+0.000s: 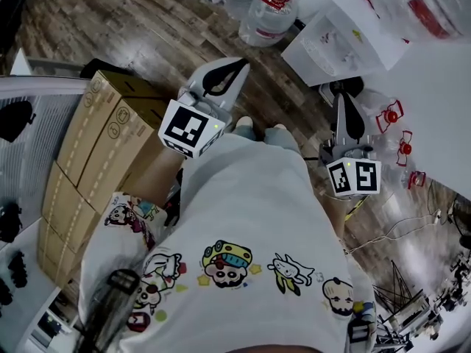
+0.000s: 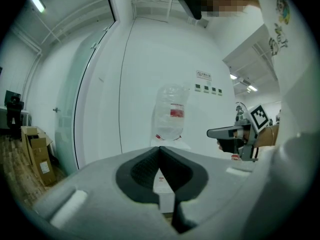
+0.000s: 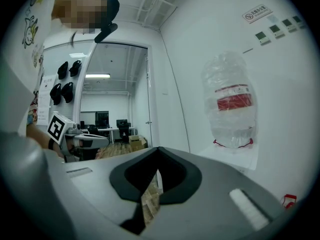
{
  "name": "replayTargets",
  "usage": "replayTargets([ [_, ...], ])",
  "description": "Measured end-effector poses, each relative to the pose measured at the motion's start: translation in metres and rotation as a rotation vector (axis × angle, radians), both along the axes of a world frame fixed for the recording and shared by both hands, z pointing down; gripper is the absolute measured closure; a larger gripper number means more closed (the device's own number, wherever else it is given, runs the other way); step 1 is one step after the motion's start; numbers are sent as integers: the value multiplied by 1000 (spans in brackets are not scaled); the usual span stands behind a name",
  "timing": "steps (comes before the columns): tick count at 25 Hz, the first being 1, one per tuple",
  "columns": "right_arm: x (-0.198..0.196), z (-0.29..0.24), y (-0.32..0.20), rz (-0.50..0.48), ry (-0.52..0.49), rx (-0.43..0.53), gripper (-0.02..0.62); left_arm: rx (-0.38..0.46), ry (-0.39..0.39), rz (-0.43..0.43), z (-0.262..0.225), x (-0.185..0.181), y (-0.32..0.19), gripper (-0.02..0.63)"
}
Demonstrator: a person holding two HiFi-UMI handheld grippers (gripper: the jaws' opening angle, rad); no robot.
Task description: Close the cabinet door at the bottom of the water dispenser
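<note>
**Both grippers shut and empty in front of the dispenser**

I had the left gripper [image 1: 237, 68] and the right gripper [image 1: 341, 99] held out side by side over the wooden floor [image 1: 110, 20], each pointing roughly level. In the left gripper view [image 2: 160, 148] the dark pads met at the tips, with only a thin slit lower down and nothing gripped. The right gripper view [image 3: 159, 149] showed the same: jaws together, only floor visible through the gap.

The water dispenser [image 3: 235, 156] stood ahead against a white wall, with its clear inverted bottle [image 2: 170, 113] and red label rising above the jaw tips. In the left gripper view it sat almost dead centre, and in the right gripper view it lay off to the right. Of the cabinet door at its base I could make out nothing — the jaws covered the lower part of the unit.

From the head view I saw stacked cardboard boxes [image 1: 96, 145] to my left and a spare water bottle [image 1: 268, 13] on the floor further out. A cartoon-printed white shirt [image 1: 250, 219] filled the lower frame.
</note>
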State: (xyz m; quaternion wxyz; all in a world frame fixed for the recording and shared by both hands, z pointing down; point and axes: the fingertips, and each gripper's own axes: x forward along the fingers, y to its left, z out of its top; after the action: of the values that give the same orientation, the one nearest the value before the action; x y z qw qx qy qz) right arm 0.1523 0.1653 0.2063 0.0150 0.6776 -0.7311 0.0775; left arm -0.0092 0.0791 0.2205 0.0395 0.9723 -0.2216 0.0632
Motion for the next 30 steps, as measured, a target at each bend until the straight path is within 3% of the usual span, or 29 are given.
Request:
replayTargets([
  [14, -5, 5, -1, -18, -11, -9, 588, -9, -37, -11, 9, -7, -2, 606],
  [30, -7, 3, -5, -20, -10, -9, 588, -9, -17, -3, 5, -2, 1, 606],
])
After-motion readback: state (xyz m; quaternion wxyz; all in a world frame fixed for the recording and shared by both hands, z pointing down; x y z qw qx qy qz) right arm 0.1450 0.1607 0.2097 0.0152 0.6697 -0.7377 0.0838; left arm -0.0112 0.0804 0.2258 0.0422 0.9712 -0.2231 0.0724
